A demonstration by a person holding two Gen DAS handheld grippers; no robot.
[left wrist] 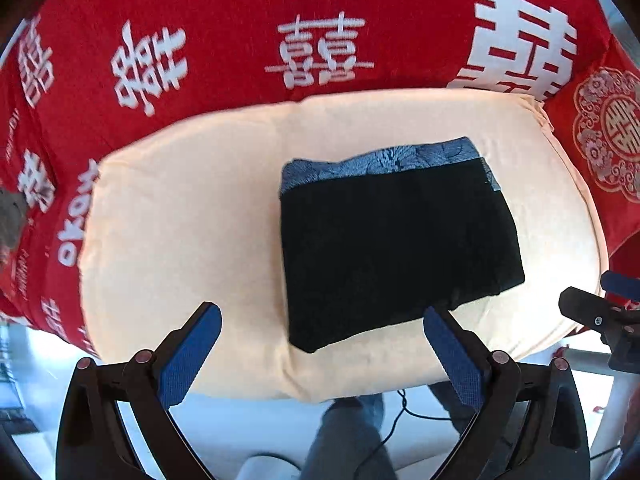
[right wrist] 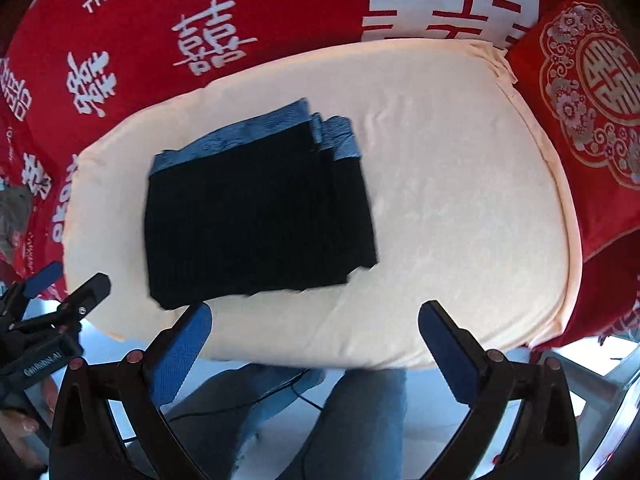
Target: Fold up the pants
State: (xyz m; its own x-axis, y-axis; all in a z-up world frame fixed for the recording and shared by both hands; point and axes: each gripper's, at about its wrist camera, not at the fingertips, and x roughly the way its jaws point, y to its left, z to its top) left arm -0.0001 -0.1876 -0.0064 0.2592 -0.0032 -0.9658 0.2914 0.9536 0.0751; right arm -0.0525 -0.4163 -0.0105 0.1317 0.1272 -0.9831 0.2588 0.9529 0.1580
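The pants [left wrist: 396, 248] lie folded into a compact black rectangle with a blue patterned band along the far edge, on a cream cushion [left wrist: 192, 216]. They also show in the right wrist view [right wrist: 256, 216]. My left gripper [left wrist: 322, 320] is open and empty, held above the cushion's near edge, its right finger close to the pants' near edge. My right gripper [right wrist: 316, 320] is open and empty, above the near edge, to the right of the pants. Each gripper appears at the side of the other's view.
The cushion [right wrist: 460, 208] rests on a red cloth [left wrist: 224, 40] with white characters. A red embroidered pillow [right wrist: 592, 100] lies at the right. The person's jeans-clad legs [right wrist: 360, 420] and a black cable [right wrist: 248, 400] show below the cushion's edge.
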